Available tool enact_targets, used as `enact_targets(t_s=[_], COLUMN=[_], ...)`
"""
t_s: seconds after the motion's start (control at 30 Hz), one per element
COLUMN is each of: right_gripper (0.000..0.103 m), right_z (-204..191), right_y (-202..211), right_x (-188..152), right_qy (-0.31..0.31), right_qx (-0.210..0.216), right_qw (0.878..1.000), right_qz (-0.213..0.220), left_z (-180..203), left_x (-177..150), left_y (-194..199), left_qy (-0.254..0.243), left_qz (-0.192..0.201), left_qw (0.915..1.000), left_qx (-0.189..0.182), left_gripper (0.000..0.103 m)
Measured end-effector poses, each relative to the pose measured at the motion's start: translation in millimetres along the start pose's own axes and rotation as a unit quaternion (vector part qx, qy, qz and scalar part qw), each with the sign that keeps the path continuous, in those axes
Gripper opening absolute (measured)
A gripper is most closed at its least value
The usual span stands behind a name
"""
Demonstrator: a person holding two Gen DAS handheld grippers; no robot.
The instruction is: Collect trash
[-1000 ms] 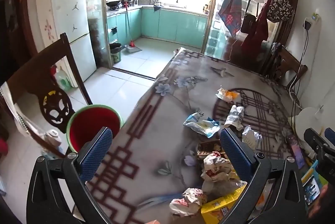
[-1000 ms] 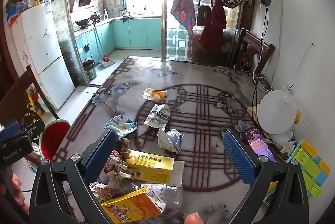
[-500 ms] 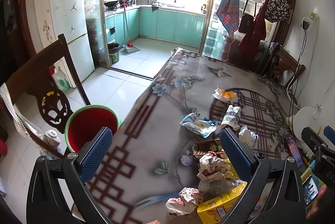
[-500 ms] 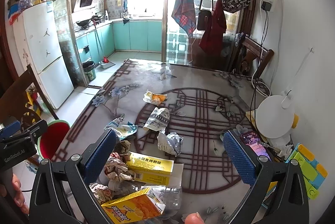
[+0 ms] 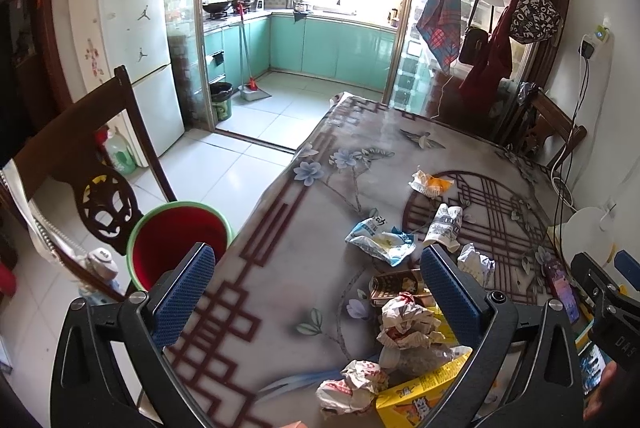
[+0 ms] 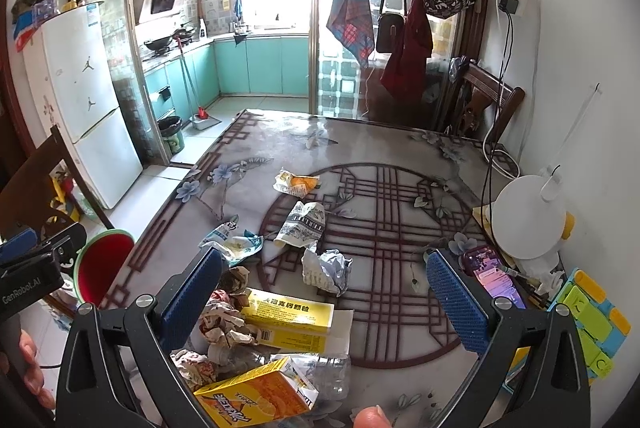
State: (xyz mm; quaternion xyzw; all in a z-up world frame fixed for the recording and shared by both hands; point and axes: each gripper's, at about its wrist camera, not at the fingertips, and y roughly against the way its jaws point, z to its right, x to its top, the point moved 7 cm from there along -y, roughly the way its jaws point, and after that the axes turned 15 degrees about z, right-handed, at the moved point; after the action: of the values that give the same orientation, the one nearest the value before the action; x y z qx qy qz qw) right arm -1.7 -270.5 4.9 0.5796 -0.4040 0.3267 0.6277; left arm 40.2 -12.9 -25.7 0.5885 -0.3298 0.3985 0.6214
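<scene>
Left gripper (image 5: 318, 286): jaws spread wide, gripping nothing, above the table's (image 5: 280, 260) left edge. Right gripper (image 6: 326, 290): jaws likewise spread and empty, over the near edge. Between and below the right fingers, a heap of trash: yellow medicine box (image 6: 290, 318), orange juice carton (image 6: 254, 402), clear plastic bottle (image 6: 320, 376), crumpled paper (image 6: 224, 324). Farther toward the table's middle, a foil wad (image 6: 326, 268), patterned wrapper (image 6: 302, 224), blue-white packet (image 6: 232, 242), orange snack wrapper (image 6: 296, 184). Beside the left edge, on the floor, a red bucket (image 5: 180, 240).

Trash (image 6: 280, 324) lies on the table (image 6: 400, 148); bucket (image 5: 180, 240) stands left.
</scene>
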Motion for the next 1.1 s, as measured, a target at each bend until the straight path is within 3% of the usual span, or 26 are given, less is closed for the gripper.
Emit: enact_targets(t_s=[0.6, 1.1], right_gripper=[0.103, 0.103], right_z=[1.3, 12.2], right_y=[-2.1, -5.8], right_x=[-0.9, -2.7], right_qy=[-0.003, -0.013], right_qx=[-0.002, -0.007], right_qw=[1.000, 1.000], right_qz=[0.002, -0.004], left_z=[5.7, 9.4], left_x=[16.9, 15.6], left_y=[7.7, 5.4], left_qy=[-0.023, -0.030], left_qz=[0.028, 0.026], left_qw=[0.9992, 0.9991], left_qx=[0.013, 0.013], left_gripper=[0.103, 0.103])
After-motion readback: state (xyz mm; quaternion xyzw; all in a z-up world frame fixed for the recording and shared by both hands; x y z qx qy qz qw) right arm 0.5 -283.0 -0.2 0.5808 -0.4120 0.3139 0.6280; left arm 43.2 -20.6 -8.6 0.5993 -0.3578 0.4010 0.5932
